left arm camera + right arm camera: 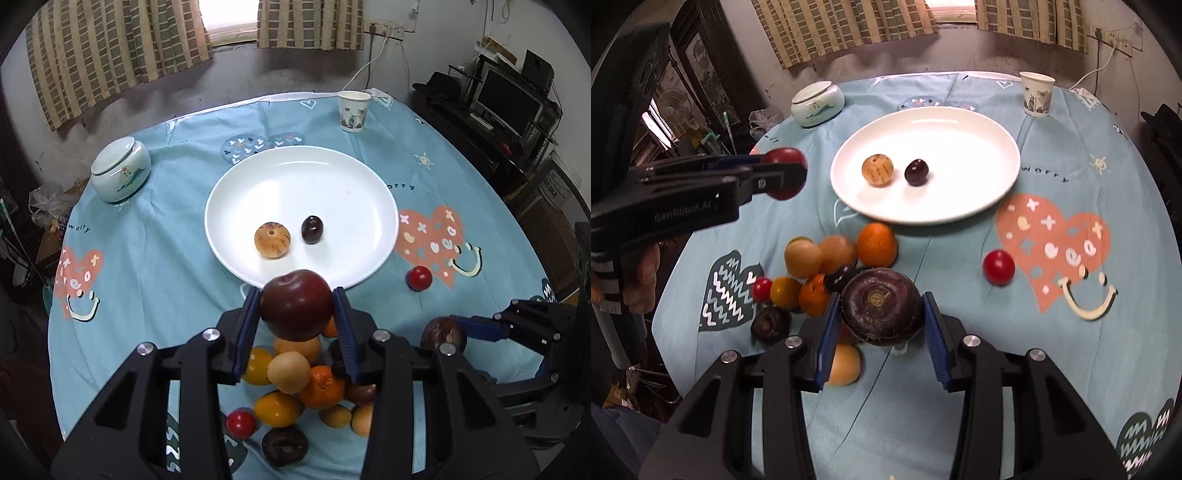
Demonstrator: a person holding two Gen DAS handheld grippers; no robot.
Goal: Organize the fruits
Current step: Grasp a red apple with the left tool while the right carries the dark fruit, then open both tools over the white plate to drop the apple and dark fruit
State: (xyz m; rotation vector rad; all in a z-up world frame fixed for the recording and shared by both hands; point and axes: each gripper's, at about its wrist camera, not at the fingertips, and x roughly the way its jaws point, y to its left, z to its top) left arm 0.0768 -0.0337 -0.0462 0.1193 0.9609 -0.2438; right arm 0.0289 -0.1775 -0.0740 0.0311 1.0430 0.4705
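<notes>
Fruit: most of it sits piled on the desk [960,424] just short of the plate [365,177], which holds only a tan fruit [272,240] and a dark cherry [312,229]. Left tool [297,306] pinches a red plum [296,304] and right tool [881,314] pinches a dark round fruit [881,312], both held above the pile. Both are smooth, round and gripped only at their sides, so either may slip, drop into the pile and scatter it, or roll off the shallow plate if released high.
</notes>
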